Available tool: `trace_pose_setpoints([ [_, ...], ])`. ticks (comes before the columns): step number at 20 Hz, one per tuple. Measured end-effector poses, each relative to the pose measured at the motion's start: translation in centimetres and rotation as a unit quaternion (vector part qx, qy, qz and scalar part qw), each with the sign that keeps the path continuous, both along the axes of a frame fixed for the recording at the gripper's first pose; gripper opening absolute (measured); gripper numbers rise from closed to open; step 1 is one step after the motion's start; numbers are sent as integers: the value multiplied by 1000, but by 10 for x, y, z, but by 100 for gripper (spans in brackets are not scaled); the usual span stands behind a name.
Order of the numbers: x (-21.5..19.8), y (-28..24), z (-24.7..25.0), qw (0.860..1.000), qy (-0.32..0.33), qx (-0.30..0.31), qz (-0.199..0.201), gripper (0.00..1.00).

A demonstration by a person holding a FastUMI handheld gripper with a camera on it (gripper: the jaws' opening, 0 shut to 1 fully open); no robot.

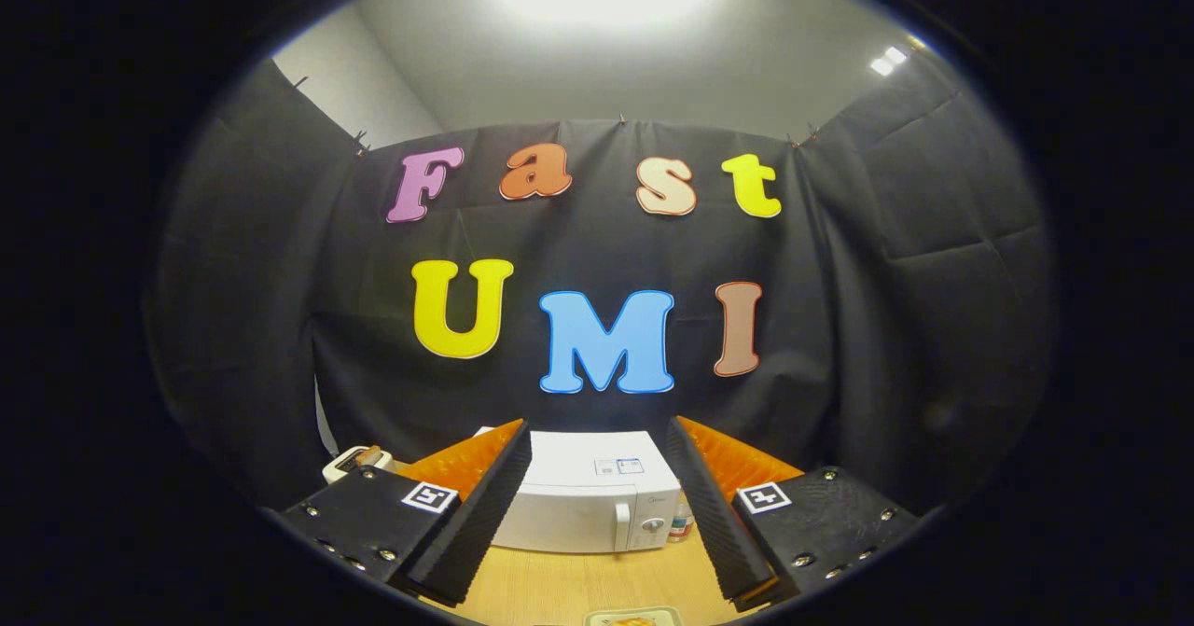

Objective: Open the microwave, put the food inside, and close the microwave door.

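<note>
The gripper (597, 505) hangs released, fingers wide apart and empty, above the wooden table (578, 584). The white microwave (583, 505) sits beyond them, door closed; the food dish (634, 619) lies just below. Risk: approaching the handle (622, 525) off-line could shove the microwave back

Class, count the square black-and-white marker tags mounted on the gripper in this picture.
2. One marker tag sits on the left side of the open gripper, the other marker tag on its right side. The microwave stands between and beyond them; others may be hidden.
</note>
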State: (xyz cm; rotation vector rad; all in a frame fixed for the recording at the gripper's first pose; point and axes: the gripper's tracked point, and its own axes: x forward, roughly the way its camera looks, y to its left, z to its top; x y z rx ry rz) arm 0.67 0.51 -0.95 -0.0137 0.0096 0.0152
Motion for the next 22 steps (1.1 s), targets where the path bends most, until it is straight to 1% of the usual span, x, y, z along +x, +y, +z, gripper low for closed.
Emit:
trace_pose_setpoints([
  [7,3,0,-5,1000,-10,-15,-5,94],
  [13,14,-6,-22,1000,-16,-21,-11,93],
  [18,36,-10,-60,1000,-8,-20,-9,94],
  [22,66,-17,-115,1000,15,-13,-5,94],
])
